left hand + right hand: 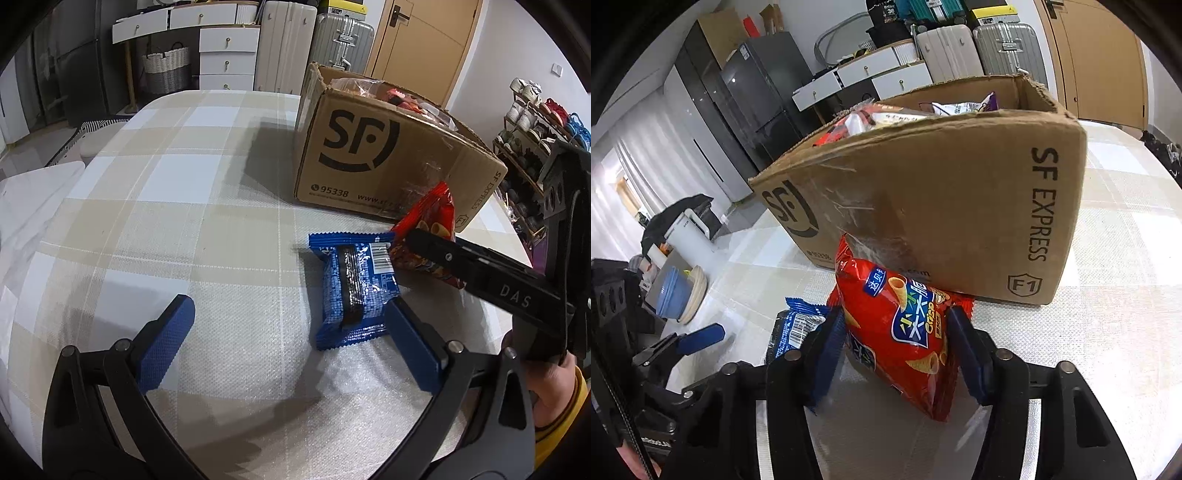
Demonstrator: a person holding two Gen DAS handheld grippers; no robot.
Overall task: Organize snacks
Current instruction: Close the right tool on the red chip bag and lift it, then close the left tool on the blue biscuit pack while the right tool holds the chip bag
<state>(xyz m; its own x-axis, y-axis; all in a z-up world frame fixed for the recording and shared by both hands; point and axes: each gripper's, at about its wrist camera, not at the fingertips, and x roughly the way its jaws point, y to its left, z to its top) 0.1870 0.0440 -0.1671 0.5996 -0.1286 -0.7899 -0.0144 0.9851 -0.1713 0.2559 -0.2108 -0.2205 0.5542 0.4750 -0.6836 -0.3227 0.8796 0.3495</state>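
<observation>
A brown SF cardboard box [384,147] with several snack packs inside stands on the checked table; it fills the right wrist view [942,199]. A blue biscuit pack [351,291] lies flat in front of it. My left gripper [291,325] is open, its right pad [410,339] beside the blue pack. My right gripper [897,332] is shut on a red crisp bag [905,332], held tilted just in front of the box. The red bag [428,229] and the right gripper also show in the left wrist view. The blue pack [794,328] lies left of the red bag.
The checked tablecloth [166,206] covers the table. A white chair [33,199] stands at the left edge. Drawers, suitcases [284,44] and a shoe rack [535,147] are beyond the table. Stacked bowls [679,295] sit on the floor at left.
</observation>
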